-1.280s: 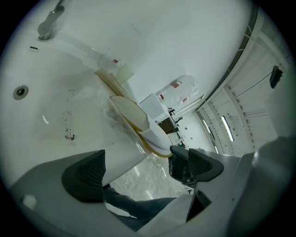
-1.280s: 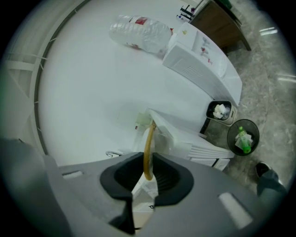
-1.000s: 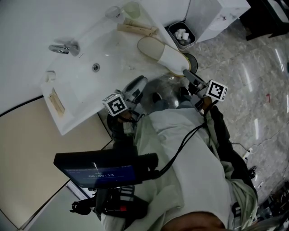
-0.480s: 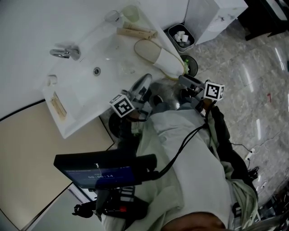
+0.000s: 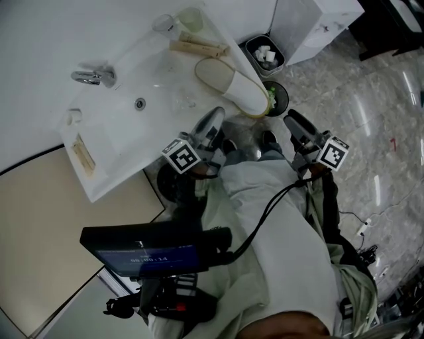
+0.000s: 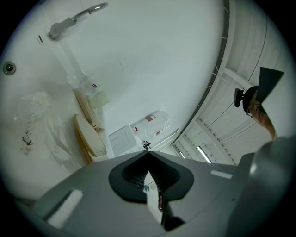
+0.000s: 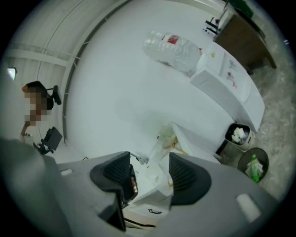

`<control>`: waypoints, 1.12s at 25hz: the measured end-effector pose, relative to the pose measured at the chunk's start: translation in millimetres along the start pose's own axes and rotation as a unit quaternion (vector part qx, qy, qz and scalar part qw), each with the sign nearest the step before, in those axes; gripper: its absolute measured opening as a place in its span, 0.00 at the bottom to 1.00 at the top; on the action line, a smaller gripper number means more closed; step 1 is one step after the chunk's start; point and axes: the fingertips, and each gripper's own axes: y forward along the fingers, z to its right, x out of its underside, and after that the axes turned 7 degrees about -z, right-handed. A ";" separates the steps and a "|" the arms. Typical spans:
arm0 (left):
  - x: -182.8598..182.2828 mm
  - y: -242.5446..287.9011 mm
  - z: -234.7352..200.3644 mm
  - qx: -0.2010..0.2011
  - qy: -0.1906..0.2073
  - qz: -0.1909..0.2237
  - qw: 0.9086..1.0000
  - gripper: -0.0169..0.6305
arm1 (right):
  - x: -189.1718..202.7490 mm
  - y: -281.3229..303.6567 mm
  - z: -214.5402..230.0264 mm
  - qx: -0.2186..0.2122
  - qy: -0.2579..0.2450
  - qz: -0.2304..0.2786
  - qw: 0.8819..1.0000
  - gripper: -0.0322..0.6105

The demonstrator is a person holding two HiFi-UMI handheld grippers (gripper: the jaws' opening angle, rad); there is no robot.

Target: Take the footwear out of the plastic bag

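1. The slipper (image 5: 235, 86) is seen lying on the sink counter (image 5: 99, 165), beside what may be a crumpled plastic bag (image 5: 182, 100).
2. White scraps are held in the bin (image 5: 265, 54).
3. The left gripper (image 5: 213, 119) is clenched, empty; the right gripper (image 5: 293, 122) is being opened, nothing between its jaws.

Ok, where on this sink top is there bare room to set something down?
The barest part is the front of the sink, between the drain and the wooden piece at its left corner. The right end is crowded: the slipper, with wooden sticks and cups behind it. The left gripper, shut, sits by the near edge.
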 end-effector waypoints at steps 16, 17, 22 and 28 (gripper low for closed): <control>17.2 11.6 33.1 -0.014 0.024 0.041 0.999 0.04 | 16.7 56.2 -59.8 -0.025 -0.110 -0.086 0.990 0.05; 17.5 13.3 32.6 -0.019 0.026 0.050 0.998 0.04 | 13.9 56.6 -57.8 -0.027 -0.113 -0.095 0.989 0.05; 19.5 15.2 25.1 -0.049 0.021 0.090 0.995 0.04 | 8.9 53.7 -43.5 -0.029 -0.113 -0.124 0.985 0.05; 19.8 8.2 19.9 -0.087 0.004 0.134 0.987 0.04 | 12.6 55.8 -36.9 -0.042 -0.117 -0.156 0.980 0.05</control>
